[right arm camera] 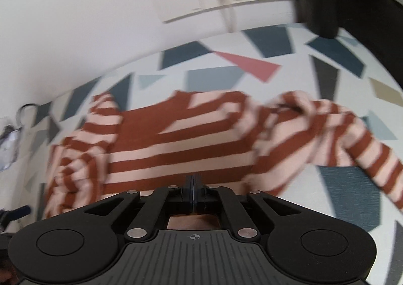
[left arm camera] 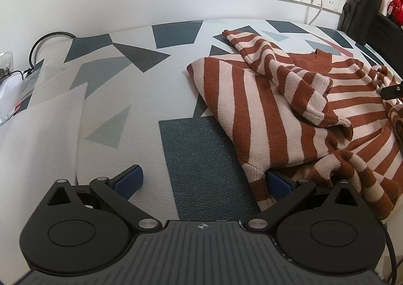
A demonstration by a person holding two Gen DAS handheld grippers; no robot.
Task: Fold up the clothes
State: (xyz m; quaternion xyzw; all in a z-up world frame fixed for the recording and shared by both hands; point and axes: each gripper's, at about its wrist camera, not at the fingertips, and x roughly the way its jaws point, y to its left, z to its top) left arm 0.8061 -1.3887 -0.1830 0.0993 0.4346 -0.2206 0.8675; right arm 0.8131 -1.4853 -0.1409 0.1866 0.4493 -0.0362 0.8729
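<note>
While your left gripper (left arm camera: pixel 202 183) sits low over the counter (left arm camera: pixel 151 98) with its blue-padded fingers (left arm camera: pixel 131 180) spread wide and nothing between them, the rust-and-cream striped knit sweater (left arm camera: pixel 277 108) lies just ahead and to the right of them, its bottom corner draped over the right pad. That wide gap suits a hem grab: the thick ribbed edge needs room to slide in before you close. One sleeve (left arm camera: pixel 289 76) lies thrown across the body, its cuff landing near the middle, which is how an inward sleeve fold would leave it; the other sleeve, seen from the right wrist, trails loose past the right of the fingers. Your right gripper (right arm camera: pixel 193 193) has its fingers pressed together at the near edge of the sweater; the picture is smeared and the tips sit low, so you cannot be sure whether cloth is pinched between them, though striped fabric shows just beyond them and beneath the linkage. Loose knit like this tends to sag and drag, so I judge a hold on both sides would keep the panel flat over the geometric-patterned cover.
</note>
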